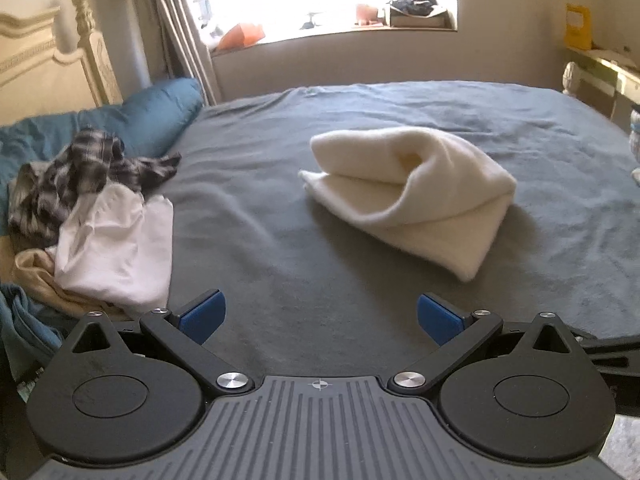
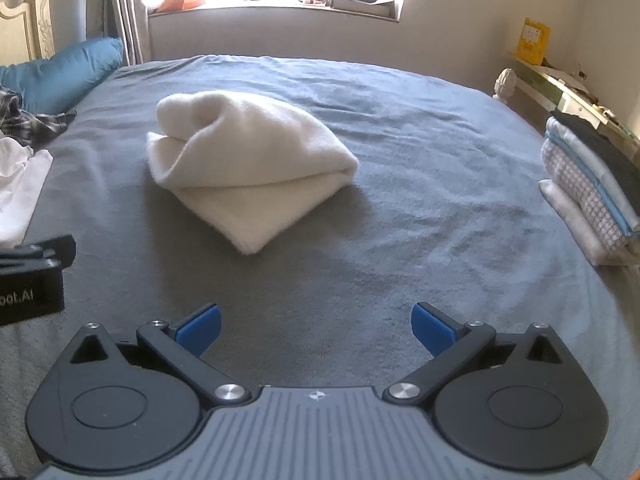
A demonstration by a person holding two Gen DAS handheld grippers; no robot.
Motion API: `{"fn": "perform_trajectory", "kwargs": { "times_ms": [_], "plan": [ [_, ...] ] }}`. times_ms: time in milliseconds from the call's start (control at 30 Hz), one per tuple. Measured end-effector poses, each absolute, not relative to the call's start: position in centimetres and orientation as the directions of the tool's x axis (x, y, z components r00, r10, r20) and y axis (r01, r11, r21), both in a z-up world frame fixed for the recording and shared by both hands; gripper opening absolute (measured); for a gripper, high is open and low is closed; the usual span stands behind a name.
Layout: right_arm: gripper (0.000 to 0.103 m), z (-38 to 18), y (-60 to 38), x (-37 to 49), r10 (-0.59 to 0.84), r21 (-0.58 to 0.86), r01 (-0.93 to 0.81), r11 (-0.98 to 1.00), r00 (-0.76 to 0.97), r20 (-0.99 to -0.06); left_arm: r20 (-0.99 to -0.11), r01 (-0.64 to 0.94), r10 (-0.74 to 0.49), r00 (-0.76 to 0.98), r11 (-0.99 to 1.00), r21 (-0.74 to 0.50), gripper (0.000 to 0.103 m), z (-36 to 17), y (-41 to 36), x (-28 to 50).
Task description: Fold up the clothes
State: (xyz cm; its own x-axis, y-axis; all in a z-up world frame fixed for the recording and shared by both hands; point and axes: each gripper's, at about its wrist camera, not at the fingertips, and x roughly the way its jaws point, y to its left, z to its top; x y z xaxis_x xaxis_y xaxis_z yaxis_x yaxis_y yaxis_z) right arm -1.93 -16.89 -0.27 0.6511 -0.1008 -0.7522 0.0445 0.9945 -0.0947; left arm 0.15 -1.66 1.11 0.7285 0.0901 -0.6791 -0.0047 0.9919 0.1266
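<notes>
A cream fleece garment [image 1: 412,196] lies folded into a thick bundle on the grey bedsheet [image 1: 280,264]; it also shows in the right wrist view [image 2: 248,164]. My left gripper [image 1: 319,318] is open and empty, hovering over the sheet in front of the bundle. My right gripper [image 2: 316,328] is open and empty, also short of the bundle. The left gripper's body [image 2: 32,280] shows at the left edge of the right wrist view.
A pile of unfolded clothes [image 1: 92,216], plaid and white, lies at the left by a teal pillow [image 1: 160,108]. A stack of folded clothes [image 2: 592,184] sits at the bed's right edge. A windowsill [image 1: 340,32] with clutter is behind the bed.
</notes>
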Motion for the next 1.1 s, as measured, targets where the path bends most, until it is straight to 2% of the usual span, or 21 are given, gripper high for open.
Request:
{"fn": "perform_trajectory", "kwargs": {
  "times_ms": [1100],
  "plan": [
    [0.103, 0.1, -15.4, -2.0, -0.11, -0.117, 0.032, 0.993, 0.647, -0.755, -0.704, -0.034, 0.083, 0.706, 0.996, 0.084, 0.103, 0.5, -0.1, -0.2]
  ]
}}
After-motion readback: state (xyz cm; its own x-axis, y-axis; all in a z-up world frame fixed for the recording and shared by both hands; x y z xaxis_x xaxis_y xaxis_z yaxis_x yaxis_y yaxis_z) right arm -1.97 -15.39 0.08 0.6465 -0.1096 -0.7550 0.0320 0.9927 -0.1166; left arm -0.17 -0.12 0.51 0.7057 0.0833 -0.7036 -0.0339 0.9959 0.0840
